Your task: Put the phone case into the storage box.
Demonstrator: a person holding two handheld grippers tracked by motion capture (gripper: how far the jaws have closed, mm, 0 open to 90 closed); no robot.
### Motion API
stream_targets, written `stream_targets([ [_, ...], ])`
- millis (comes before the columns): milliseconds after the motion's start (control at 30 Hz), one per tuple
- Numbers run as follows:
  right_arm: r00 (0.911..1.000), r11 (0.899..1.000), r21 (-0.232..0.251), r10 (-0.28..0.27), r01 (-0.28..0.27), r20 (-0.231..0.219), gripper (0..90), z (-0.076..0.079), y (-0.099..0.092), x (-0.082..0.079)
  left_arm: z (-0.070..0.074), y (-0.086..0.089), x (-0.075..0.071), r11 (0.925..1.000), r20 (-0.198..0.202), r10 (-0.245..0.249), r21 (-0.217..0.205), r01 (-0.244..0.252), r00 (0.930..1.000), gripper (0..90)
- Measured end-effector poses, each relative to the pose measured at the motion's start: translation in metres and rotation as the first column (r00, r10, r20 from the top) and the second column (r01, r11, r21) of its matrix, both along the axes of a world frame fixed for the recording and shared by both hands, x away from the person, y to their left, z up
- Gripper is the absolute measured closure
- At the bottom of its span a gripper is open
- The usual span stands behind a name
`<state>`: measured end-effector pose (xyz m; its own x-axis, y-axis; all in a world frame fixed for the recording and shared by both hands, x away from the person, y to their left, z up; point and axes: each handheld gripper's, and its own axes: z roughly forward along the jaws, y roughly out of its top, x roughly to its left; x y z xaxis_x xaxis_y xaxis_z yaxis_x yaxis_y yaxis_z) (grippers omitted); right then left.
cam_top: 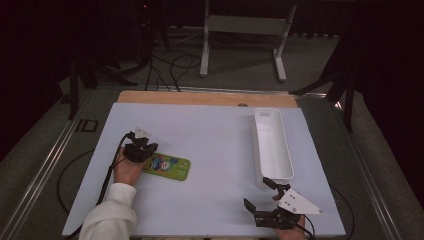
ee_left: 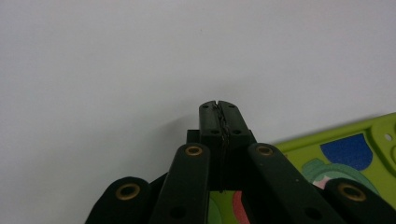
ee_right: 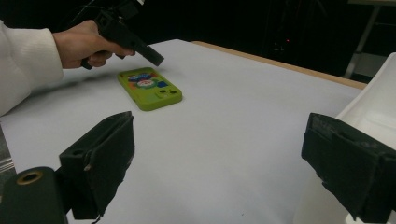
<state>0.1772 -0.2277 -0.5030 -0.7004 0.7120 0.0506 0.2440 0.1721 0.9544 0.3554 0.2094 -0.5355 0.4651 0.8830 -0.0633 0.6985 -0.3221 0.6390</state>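
The green phone case [cam_top: 166,166] lay flat on the white table [cam_top: 210,135], left of centre. Its long axis ran roughly left-right across the table, slightly tilted, w/ the right end a bit nearer you. Printed back faced up; in the right gripper view the camera cut-outs sat at the end away from your left hand [ee_right: 81,44].

Your left gripper [cam_top: 150,149] was over the case's left end, held low, pointing toward the right and a little down at the table. Its jaws were clenched tight together w/ nothing between them, tips just off the case's edge in the left gripper view [ee_left: 219,122]; can't tell if they touched the table. Left forearm came in from the bottom edge in a white sleeve [cam_top: 107,217].

Your right gripper [cam_top: 259,195] was at the near right of the table, just by the near end of the white tray [cam_top: 272,142], jaws released and spread wide, empty. It pointed toward the case, well apart from it.

Count: 1 case, 1 tray, 2 grippers. The tray's long axis ran near-far.
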Motion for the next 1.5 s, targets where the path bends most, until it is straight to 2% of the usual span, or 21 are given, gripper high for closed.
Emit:
stream_targets([
  [233,1.0000,1.000,0.000,-0.002,0.002,-0.001,9.5,0.000,0.000,0.000,-0.005,-0.002,0.001,0.9998,-0.021,-0.008,0.016,0.008,0.9998,90.0],
  [600,1.0000,1.000,-0.003,0.000,0.000,0.000,9.6,0.000,0.000,0.000,-0.006,-0.002,0.001,0.9997,-0.023,-0.003,0.024,0.004,0.9997,90.0],
  [900,1.0000,1.000,-0.002,-0.003,0.003,-0.001,9.7,0.000,0.000,0.000,-0.004,-0.001,-0.003,0.9985,-0.029,-0.018,0.051,0.020,0.9994,90.0],
  [1200,1.0000,1.000,-0.004,-0.005,0.005,0.001,9.7,0.000,0.000,0.000,-0.001,-0.002,-0.017,0.9950,-0.037,-0.052,0.083,0.055,0.9980,90.0],
  [1367,1.0000,1.000,-0.005,-0.005,0.005,0.002,9.7,0.000,0.000,-0.001,0.000,-0.001,-0.026,0.9955,-0.039,-0.054,0.075,0.057,0.9977,90.0],
  [1500,1.0000,1.000,-0.005,-0.006,0.006,0.002,9.7,0.000,0.000,-0.001,0.001,-0.001,-0.032,0.9943,-0.046,-0.058,0.086,0.062,0.9973,90.0],
])
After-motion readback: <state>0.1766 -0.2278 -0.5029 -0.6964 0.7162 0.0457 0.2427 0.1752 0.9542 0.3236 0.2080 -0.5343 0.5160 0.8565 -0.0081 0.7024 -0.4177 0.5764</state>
